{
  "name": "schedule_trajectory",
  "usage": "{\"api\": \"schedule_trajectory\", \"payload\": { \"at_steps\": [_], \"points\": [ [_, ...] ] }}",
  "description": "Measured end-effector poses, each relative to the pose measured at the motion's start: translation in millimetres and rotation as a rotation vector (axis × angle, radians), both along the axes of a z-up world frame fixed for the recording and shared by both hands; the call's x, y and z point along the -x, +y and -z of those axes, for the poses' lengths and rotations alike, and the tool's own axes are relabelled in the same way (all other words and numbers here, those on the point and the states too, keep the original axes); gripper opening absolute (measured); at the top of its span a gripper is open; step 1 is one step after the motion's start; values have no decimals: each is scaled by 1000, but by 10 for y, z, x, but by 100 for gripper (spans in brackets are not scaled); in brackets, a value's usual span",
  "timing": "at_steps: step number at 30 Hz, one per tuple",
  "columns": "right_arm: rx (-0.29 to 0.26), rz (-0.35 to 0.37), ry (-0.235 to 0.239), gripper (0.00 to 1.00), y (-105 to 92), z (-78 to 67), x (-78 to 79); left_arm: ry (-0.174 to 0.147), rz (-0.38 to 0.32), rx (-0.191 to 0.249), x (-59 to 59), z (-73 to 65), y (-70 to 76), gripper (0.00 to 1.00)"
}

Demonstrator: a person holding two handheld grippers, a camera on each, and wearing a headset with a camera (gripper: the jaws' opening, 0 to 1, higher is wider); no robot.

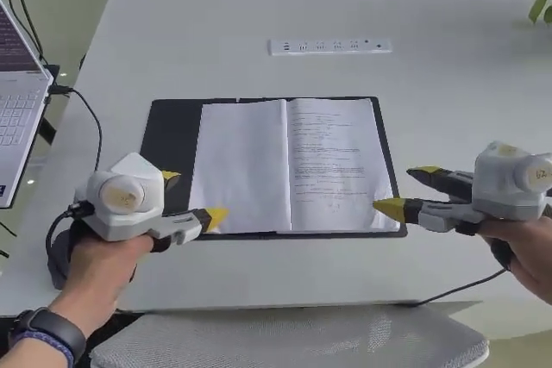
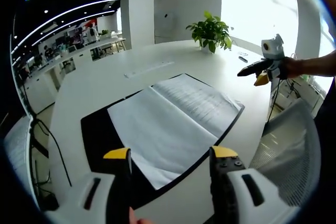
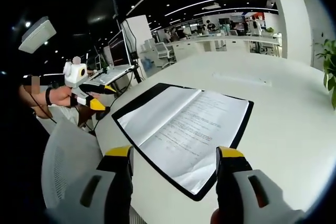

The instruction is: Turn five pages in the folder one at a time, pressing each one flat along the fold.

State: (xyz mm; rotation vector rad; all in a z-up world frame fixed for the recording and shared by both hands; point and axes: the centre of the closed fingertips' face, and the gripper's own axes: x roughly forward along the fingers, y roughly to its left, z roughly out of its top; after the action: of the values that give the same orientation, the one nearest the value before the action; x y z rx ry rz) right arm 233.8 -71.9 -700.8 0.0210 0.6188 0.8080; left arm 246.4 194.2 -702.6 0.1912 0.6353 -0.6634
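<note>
A black folder (image 1: 169,135) lies open on the white table, a blank page (image 1: 241,165) on its left and a printed page (image 1: 336,161) on its right. My left gripper (image 1: 193,197) hovers at the folder's near left corner, open and holding nothing. At the near right corner my right gripper (image 1: 407,189) is also open and holds nothing. The left gripper view has the folder (image 2: 97,135) just ahead of my left gripper (image 2: 170,153), with the right gripper (image 2: 252,75) far off. In the right gripper view the folder (image 3: 131,106) lies beyond my right gripper (image 3: 174,152).
A white power strip (image 1: 329,46) lies on the table behind the folder. A laptop (image 1: 17,101) with a black cable (image 1: 86,114) sits at the left edge. A potted plant (image 2: 211,32) stands at the far right corner. A grey mesh chair back (image 1: 293,338) is below the table's near edge.
</note>
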Motion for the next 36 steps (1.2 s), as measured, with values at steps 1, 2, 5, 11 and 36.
{"api": "schedule_trajectory", "payload": {
  "at_steps": [1,2,5,11,36],
  "points": [
    [3,1,0,64,-4,4,10,-1,1,-1,4,-6,2,60],
    [12,3,1,64,-14,16,38,-6,5,-2,20,-30,2,61],
    [25,6,4,65,-26,26,113,-16,8,1,45,-88,13,63],
    [53,28,-2,71,-91,16,235,-26,12,-6,120,-128,63,68],
    [10,97,-5,75,-169,-13,256,-6,48,-2,62,-150,-158,69]
  ]
}}
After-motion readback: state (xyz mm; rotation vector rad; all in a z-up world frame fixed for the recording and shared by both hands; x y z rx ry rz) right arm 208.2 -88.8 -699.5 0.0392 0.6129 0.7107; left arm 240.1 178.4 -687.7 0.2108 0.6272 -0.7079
